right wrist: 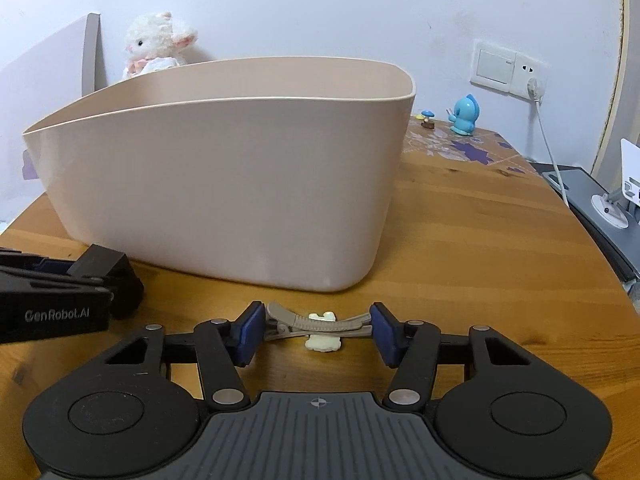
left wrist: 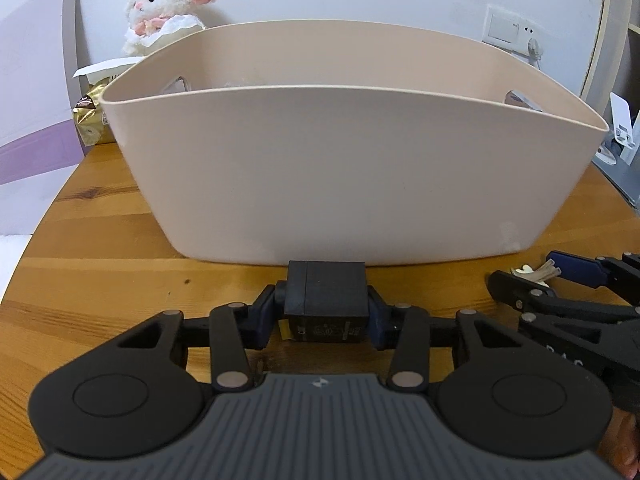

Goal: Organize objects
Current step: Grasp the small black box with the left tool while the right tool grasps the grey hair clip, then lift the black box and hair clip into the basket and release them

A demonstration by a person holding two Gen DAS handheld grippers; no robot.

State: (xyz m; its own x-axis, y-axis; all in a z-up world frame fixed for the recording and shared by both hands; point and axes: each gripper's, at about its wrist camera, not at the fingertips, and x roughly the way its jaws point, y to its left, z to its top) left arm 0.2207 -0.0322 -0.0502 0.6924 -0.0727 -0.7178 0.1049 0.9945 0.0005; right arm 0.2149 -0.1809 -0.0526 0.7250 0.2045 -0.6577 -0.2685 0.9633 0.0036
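A big beige plastic basket (left wrist: 336, 168) (right wrist: 224, 184) stands on the wooden table (right wrist: 480, 264), just beyond both grippers. My left gripper (left wrist: 326, 314) is shut on a small black box (left wrist: 326, 290), held low over the table against the basket's front wall. The right wrist view shows that gripper and the black box (right wrist: 106, 266) at the left edge. My right gripper (right wrist: 317, 332) is shut lengthwise on a grey hair clip (right wrist: 320, 322) with a cream ornament, close to the tabletop. In the left wrist view the right gripper (left wrist: 532, 276) and the hair clip (left wrist: 538, 272) appear at the right.
A white plush lamb (left wrist: 168, 4) and a gold packet (left wrist: 90, 118) sit behind the basket's left end. To its right lie a patterned mat (right wrist: 468, 148), a blue figurine (right wrist: 464, 116) and a tiny mushroom figure (right wrist: 428, 118). A white cable (right wrist: 550, 152) runs from the wall socket to a dark device (right wrist: 600, 216).
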